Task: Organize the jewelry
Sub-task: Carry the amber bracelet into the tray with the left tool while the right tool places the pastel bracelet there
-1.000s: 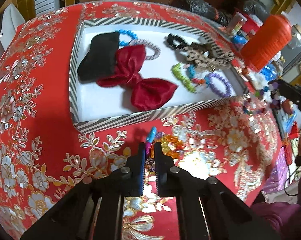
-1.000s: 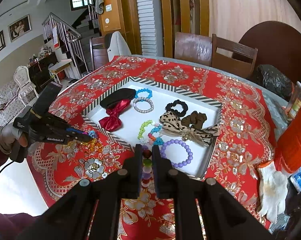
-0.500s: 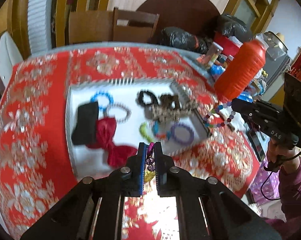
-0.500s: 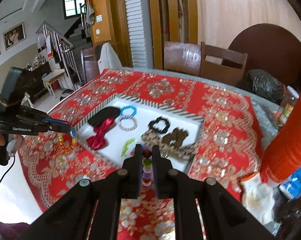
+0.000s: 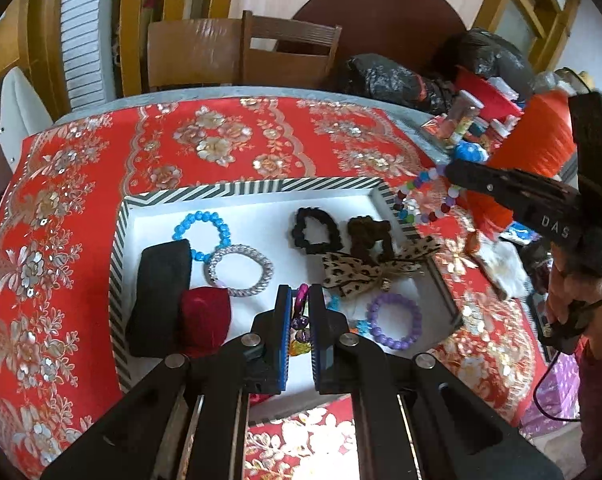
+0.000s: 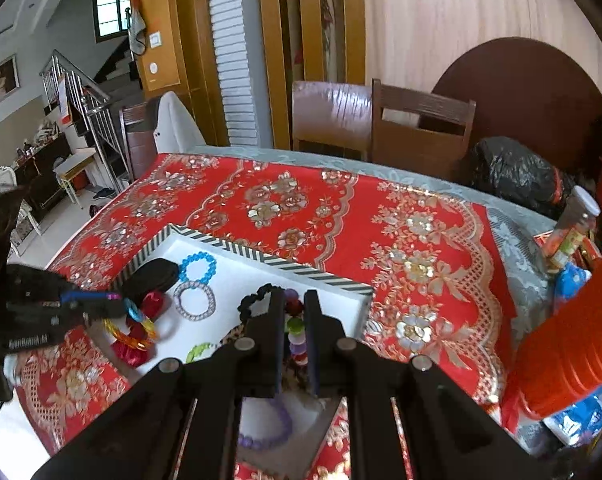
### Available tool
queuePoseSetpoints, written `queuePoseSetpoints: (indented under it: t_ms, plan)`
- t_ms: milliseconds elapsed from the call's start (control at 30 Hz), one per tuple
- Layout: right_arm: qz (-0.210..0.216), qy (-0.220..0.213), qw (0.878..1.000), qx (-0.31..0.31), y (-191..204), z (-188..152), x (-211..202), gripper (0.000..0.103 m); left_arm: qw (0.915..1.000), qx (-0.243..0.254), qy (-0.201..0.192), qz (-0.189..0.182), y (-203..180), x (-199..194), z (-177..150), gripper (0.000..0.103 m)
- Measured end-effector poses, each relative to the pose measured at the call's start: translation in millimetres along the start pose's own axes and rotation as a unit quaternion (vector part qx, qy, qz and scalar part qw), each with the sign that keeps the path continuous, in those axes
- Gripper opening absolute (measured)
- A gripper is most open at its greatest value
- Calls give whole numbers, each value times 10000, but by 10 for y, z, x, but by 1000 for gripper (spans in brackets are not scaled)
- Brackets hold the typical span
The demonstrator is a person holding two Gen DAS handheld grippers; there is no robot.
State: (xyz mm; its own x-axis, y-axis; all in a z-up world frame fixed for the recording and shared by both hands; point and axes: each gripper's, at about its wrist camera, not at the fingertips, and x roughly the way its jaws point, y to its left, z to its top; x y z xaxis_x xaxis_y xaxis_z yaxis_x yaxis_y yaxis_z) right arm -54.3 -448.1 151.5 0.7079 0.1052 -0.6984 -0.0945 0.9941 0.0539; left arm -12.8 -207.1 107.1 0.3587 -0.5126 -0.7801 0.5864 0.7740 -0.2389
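A striped-rim white tray (image 5: 237,194) sits on the red floral tablecloth and holds bracelets, scrunchies and bows. My left gripper (image 5: 301,300) is shut on a colourful plastic-link bracelet (image 5: 299,326) and holds it above the tray's near part; it also shows in the right wrist view (image 6: 131,326). My right gripper (image 6: 293,300) is shut on a multicoloured bead bracelet (image 6: 295,328) above the tray's right corner; the left wrist view shows this bracelet (image 5: 425,200) hanging from the right gripper's tip.
In the tray lie a blue bead bracelet (image 5: 201,234), a silver bracelet (image 5: 240,270), a black scrunchie (image 5: 315,232), a leopard bow (image 5: 365,268), a purple bracelet (image 5: 395,322) and a red bow (image 5: 205,318). An orange container (image 5: 541,144) and clutter stand right.
Both grippers have lifted their bracelets off the tablecloth and moved over the tray. The left one now hangs above the tray's near part, the right one above its right corner.
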Motion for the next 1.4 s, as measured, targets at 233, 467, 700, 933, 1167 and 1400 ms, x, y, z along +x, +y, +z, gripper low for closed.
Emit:
queuePoseSetpoints:
  t_ms: [233,467,700,933,1167,1400]
  plan:
    - [449,155,9989,62,208,177,408,9,9994,-222,150,213,144,179,-75,12]
    - [1045,381,9935,229,479,299,910,9,9985,-381,211,342,250,256,-155,12]
    - [849,853,9922,340,493,223,1557,10,9974,-398,89,601,262,287,-177,12]
    - [318,1038,9939,193,417,52,1754,12,9958,-368,35,834,269,328,-215,21]
    - [290,820,9960,225,406,11,1546,30,9935,-512,-43,1013,273,316,-239,23]
    - [121,469,9985,256,411,-154,1030,43,9910,-538,-164,1214,200,245,-265,23]
